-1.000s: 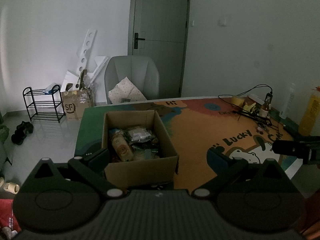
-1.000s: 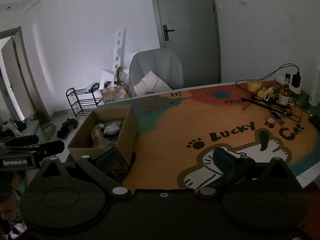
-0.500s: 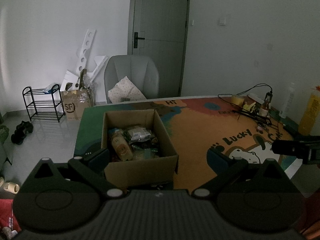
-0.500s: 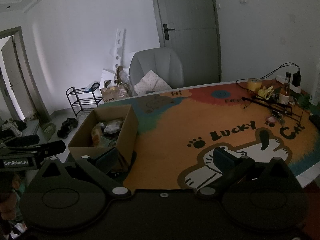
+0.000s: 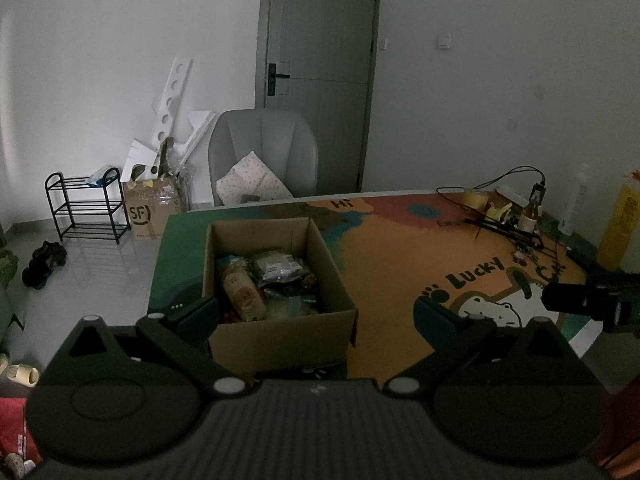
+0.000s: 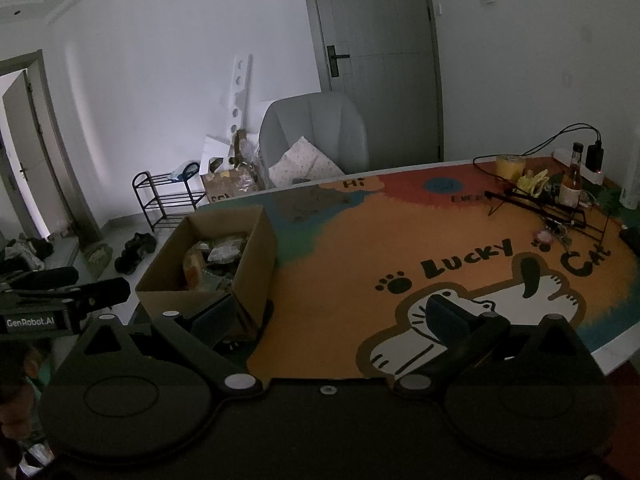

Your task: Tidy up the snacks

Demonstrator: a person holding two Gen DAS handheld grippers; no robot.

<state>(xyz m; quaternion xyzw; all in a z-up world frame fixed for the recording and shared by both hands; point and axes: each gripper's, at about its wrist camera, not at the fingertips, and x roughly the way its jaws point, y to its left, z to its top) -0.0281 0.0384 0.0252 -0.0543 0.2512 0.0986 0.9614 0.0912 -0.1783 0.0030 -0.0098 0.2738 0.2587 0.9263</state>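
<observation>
The snacks (image 5: 266, 280) sit heaped inside an open cardboard box (image 5: 280, 336) on the left part of the cartoon table mat (image 6: 360, 248). They look like crinkly film packets plus one taller, tube-like pack — probably light, soft and slippery, and likely to crush or slide if pinched on a flat face. A sealed edge or a corner of a top packet looks like the better place to grip; the tall pack could be taken across its narrow body. The dim light hides labels and finer detail.

The left gripper (image 5: 316, 316) hovers just in front of the box's near wall with its jaws spread wide and nothing between them; the box fills the gap between the fingers in the left wrist view, and the packets lie beyond and below the fingertips. The right gripper (image 6: 328, 316) is also wide open and empty — it hangs over the bare mat, with the box off to its left, close by its left finger.
</observation>
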